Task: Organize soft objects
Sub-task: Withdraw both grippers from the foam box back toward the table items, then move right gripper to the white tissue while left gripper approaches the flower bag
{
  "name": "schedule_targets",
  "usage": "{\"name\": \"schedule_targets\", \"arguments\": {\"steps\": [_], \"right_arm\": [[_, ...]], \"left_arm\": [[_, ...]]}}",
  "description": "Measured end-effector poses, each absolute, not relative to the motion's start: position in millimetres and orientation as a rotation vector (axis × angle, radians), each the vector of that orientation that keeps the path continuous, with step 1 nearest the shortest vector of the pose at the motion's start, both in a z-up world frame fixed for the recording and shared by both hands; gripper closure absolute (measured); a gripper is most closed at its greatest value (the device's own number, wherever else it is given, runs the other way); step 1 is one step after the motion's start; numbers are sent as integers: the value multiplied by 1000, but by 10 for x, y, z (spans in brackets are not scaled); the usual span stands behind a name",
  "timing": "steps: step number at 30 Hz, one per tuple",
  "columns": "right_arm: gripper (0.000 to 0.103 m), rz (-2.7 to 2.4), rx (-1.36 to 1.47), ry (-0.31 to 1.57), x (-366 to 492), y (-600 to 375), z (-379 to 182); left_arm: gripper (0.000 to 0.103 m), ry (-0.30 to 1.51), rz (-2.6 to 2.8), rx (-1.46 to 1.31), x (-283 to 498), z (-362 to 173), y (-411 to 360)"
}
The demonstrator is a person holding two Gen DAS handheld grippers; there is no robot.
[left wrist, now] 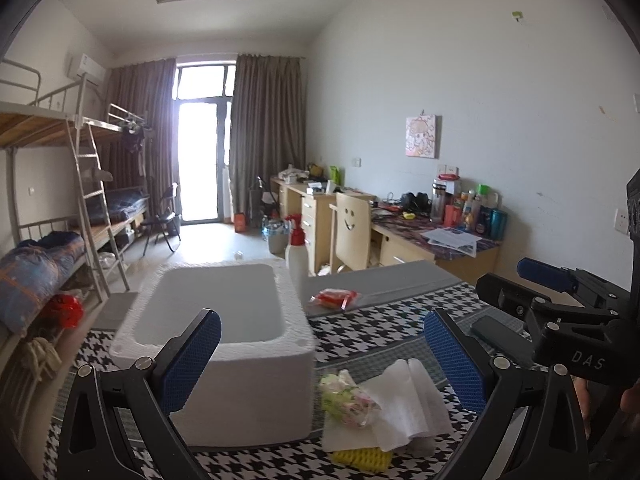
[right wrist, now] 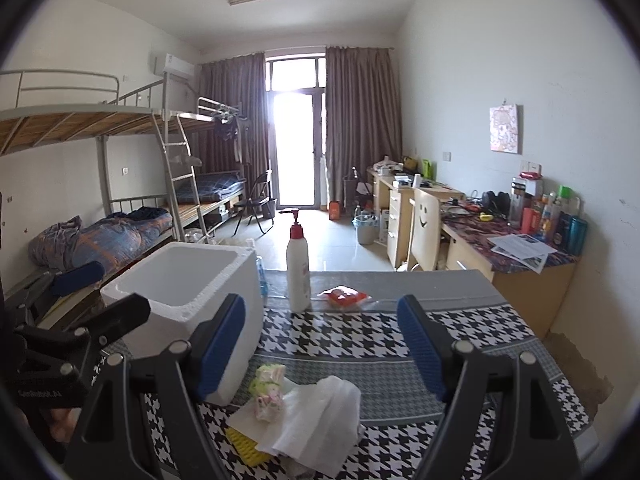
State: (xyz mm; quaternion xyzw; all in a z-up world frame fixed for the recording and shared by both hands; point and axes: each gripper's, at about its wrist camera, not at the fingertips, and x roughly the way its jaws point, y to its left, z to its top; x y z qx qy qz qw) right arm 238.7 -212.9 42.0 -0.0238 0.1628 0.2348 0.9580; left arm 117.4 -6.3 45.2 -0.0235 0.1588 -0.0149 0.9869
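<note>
Your working surface is the table (right wrist: 460, 344) under a houndstooth cloth, with grey bands across it. Its far edge ends in a plain grey strip, and beyond that the floor runs open toward the curtained balcony door. The right half of the cloth lies bare, so you have free room there. A dark flat phone-like object (left wrist: 494, 330) lies on it toward the right in the left wrist view.

The white foam box (right wrist: 188, 300) takes up the left part of the table. You can see only part of its inside, and nothing shows there; its floor is hidden from both cameras.

Just behind the box's right corner a white pump bottle (right wrist: 298, 268) with a red collar stands upright. Beside it lies a red packet (right wrist: 344, 296) in clear wrap.

The soft things sit heaped in front of you, just right of the box's near corner: a white folded cloth (right wrist: 316, 420) on top, a floral bundle (right wrist: 269, 390) in clear plastic leaning on its left side, and a yellow sponge (right wrist: 244, 446) poking out underneath, mostly covered.

Your left gripper (left wrist: 320, 364) is spread wide with nothing between its blue pads. Your right gripper (right wrist: 322, 348) is likewise spread and empty. Both hang above the heap without touching it.
</note>
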Motion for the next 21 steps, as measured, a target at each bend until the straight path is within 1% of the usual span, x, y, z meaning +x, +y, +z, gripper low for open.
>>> {"name": "schedule_targets", "arguments": {"steps": [21], "right_arm": [[21,388,-17,403,2411,-2507,145]], "left_arm": [[1,359,-84,-53,1402,225,-326]]}}
